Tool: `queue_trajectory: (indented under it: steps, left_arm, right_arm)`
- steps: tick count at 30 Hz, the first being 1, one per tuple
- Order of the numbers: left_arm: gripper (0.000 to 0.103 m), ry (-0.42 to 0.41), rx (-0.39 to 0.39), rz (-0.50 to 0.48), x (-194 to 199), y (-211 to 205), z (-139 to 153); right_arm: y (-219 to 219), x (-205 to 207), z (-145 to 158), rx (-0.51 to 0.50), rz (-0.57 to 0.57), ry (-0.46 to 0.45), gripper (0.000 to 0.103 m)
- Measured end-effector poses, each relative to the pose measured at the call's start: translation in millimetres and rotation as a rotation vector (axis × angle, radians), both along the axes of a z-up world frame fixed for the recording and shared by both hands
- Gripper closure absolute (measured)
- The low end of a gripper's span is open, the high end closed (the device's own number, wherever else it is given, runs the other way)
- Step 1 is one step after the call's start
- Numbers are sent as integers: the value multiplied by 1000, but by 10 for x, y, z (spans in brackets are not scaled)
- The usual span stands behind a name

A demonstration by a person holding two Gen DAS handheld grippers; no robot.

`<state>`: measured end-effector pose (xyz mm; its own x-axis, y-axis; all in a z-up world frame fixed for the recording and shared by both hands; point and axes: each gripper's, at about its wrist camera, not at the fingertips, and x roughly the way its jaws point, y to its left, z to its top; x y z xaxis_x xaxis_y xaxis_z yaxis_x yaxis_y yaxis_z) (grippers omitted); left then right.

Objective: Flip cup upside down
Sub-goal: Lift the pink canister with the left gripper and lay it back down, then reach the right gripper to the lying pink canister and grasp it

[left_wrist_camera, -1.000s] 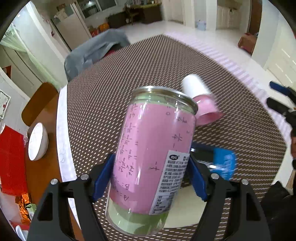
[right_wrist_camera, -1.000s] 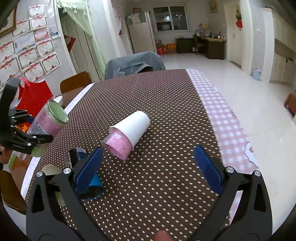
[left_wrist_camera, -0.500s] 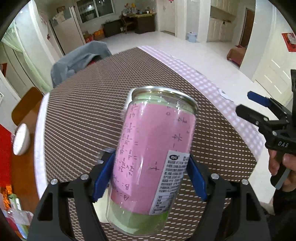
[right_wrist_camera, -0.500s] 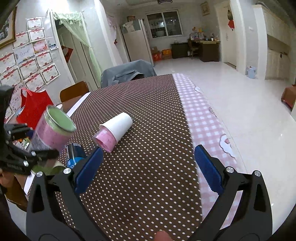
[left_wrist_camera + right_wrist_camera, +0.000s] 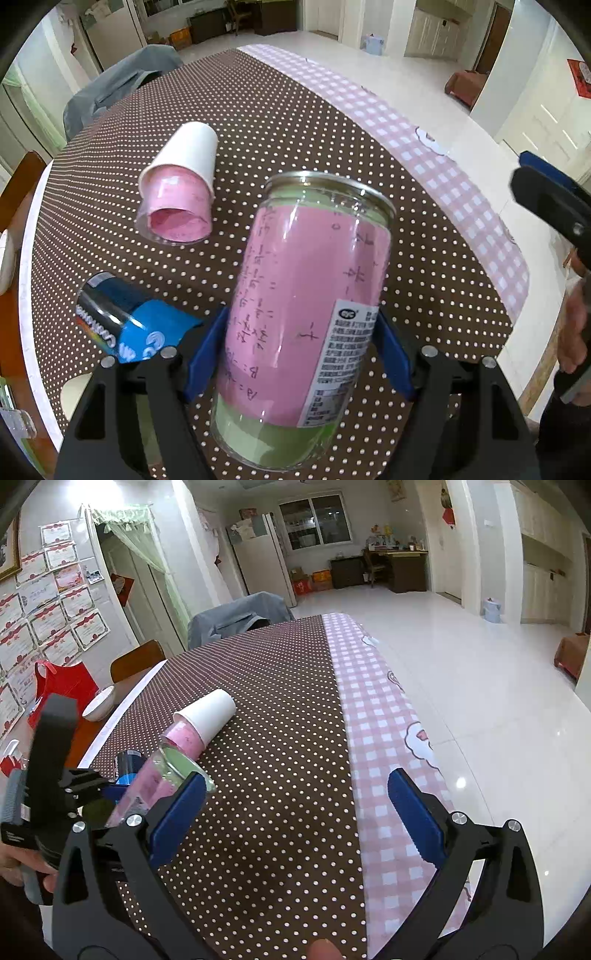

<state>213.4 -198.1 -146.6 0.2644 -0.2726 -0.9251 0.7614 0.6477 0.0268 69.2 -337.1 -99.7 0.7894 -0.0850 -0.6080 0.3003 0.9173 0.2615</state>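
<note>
The left tongs clamped the clear cup, hiding its base; the right tongs gaped wide, empty, above the tablecloth.

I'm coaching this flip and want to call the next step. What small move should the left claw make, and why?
Probably roll the wrist further. The left claw is shut on the clear plastic cup lined with pink and green paper, held off the brown dotted tablecloth and only tilted. The open right claw stands clear of it.
</note>
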Motion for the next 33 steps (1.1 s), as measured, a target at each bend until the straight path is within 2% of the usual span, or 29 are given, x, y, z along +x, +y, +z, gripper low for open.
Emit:
queue_trajectory:
  steps: [4,7,8,9,20,33]
  left_arm:
    - [27,-16,33,17,48,-50,-106]
    - [21,-48,54,15,35,-52,-62]
    - [15,-55,49,12,19,-47,-40]
    - [14,-64,41,11,2,-37,-12]
    - [14,-152,-38,88,-155,297,355]
    - [14,-247,-129,213,-293,793,697]
  right_arm:
    - [-33,-22,-33,5,-1,6,6]
    - [-37,-18,-33,5,-1,7,6]
    - [-38,-15,-35,4,0,7,6]
    - [-35,-14,-35,5,2,7,6]
    - [148,105,25,-27,76,8,6]
    - [460,341,147,-61,237,2,6]
